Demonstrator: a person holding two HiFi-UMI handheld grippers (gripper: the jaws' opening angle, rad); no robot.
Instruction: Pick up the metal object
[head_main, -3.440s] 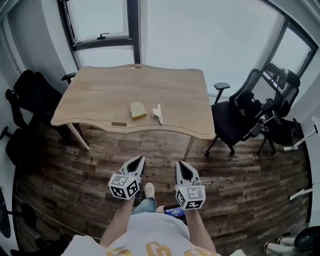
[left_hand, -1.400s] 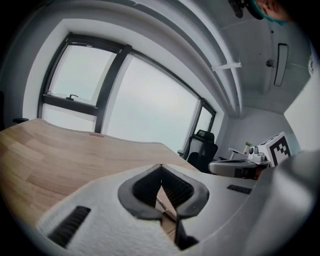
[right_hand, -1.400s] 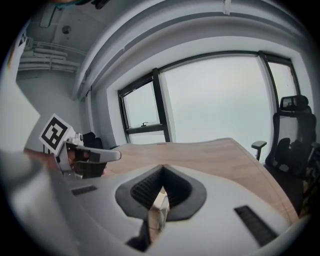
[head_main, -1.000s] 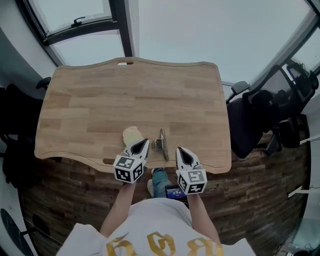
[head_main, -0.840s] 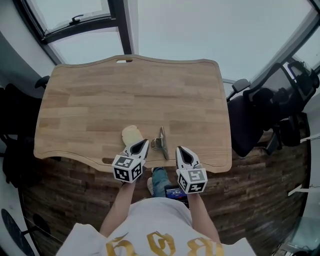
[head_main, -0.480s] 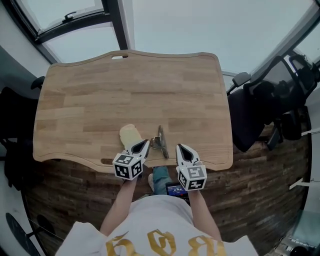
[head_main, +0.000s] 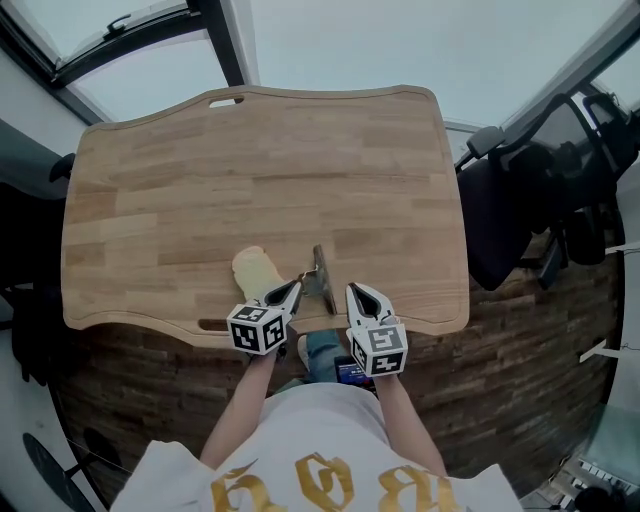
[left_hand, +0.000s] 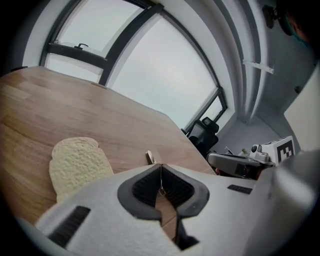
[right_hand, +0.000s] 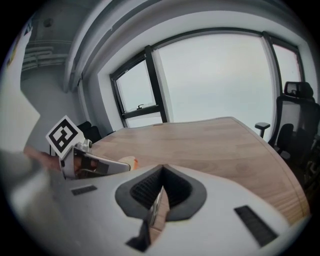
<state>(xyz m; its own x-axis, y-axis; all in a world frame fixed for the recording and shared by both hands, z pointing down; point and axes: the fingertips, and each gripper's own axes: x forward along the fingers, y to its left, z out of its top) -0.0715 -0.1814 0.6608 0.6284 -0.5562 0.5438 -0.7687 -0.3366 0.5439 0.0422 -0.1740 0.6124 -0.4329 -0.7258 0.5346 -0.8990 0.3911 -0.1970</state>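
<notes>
Room: office corner with a window (head_main: 140, 50) at 12 o'clock, a dark plank floor (head_main: 520, 340), and black office chairs (head_main: 510, 200) at 3 o'clock of the table.
Tabletop: pale wood planks (head_main: 250, 170) with a wavy near edge; the person stands at its 6 o'clock side.
Metal object: small hinged steel piece (head_main: 320, 278) lying flat on the tabletop near the 6 o'clock edge. In the left gripper view only its end (left_hand: 149, 157) shows, just past the tool tips.
Bread slice: one pale slice (head_main: 254, 272) lying flat at 9 o'clock of the metal object and apart from it; it fills the lower left of the left gripper view (left_hand: 77, 162).
Left tool: jaws pressed together with nothing between them (left_hand: 160, 165). Its tips (head_main: 296, 285) sit between the bread slice and the metal object, just beside the metal; contact cannot be told.
Right tool: jaws pressed together at the tips, holding nothing (right_hand: 161, 167). It hovers (head_main: 352, 288) at 4 o'clock of the metal object, near but apart.
Cross view: the left tool (right_hand: 85, 160) shows at 9 o'clock in the right gripper view.
</notes>
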